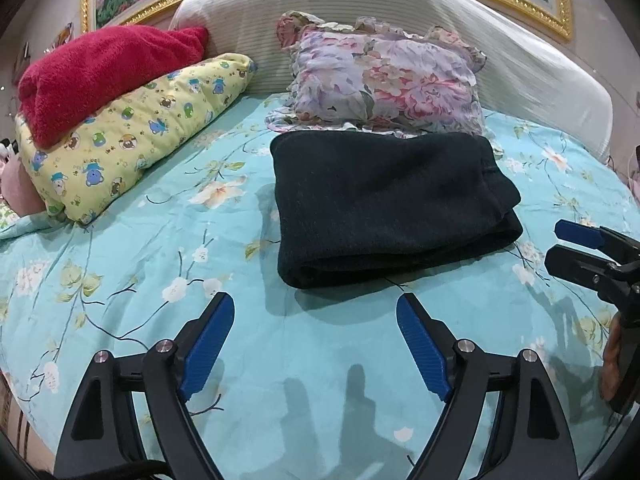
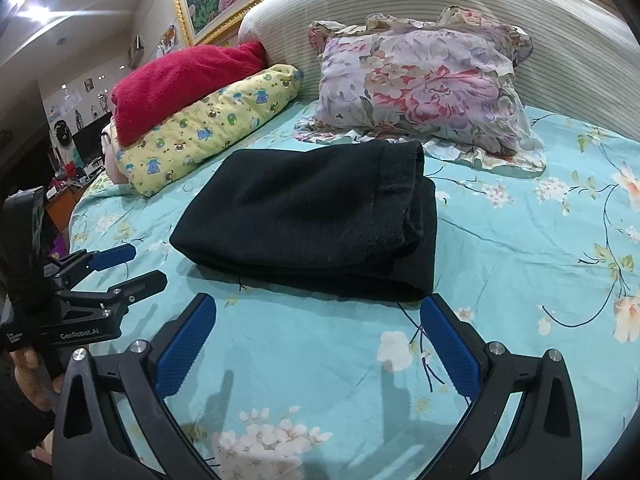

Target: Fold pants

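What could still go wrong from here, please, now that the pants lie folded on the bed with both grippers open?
1. The folded pants show loose, uneven layers at their right edge; a nudge from the open right gripper nearby could likely spill them.
2. The far edge lies close to the floral pillow, so pushing the pants forward might bunch them.
3. The open left gripper hovers near the front fold and could snag it.
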The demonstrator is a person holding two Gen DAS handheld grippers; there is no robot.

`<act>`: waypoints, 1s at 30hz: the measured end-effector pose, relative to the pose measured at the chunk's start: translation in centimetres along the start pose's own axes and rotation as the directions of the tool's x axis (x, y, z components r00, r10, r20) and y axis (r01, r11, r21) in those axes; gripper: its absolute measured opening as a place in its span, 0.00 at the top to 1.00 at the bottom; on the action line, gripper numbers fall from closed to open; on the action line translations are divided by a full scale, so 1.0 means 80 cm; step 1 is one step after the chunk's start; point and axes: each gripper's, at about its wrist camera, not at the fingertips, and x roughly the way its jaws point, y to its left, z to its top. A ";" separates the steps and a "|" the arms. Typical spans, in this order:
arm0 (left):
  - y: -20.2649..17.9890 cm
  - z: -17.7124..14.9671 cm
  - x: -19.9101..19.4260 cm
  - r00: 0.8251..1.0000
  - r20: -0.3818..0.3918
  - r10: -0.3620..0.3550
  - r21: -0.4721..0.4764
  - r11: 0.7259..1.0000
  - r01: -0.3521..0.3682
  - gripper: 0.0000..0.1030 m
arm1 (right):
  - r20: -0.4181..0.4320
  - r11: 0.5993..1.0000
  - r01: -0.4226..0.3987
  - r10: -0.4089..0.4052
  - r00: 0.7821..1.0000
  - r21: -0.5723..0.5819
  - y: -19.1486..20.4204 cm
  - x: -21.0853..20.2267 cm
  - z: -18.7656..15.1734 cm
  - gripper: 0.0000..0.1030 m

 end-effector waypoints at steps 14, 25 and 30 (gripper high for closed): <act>-0.001 -0.002 -0.007 1.000 0.026 0.009 0.009 1.000 -0.009 0.18 | -0.005 0.998 0.000 -0.001 1.000 -0.064 0.023 0.008 -0.005 0.01; 0.000 -0.005 0.009 1.000 0.013 0.007 0.004 1.000 -0.007 0.17 | -0.012 0.998 0.005 -0.006 1.000 -0.055 0.020 0.017 -0.008 0.01; 0.000 -0.004 0.015 1.000 0.004 0.008 0.003 1.000 -0.008 0.17 | -0.016 0.999 0.005 -0.006 1.000 -0.046 0.015 0.020 -0.008 0.01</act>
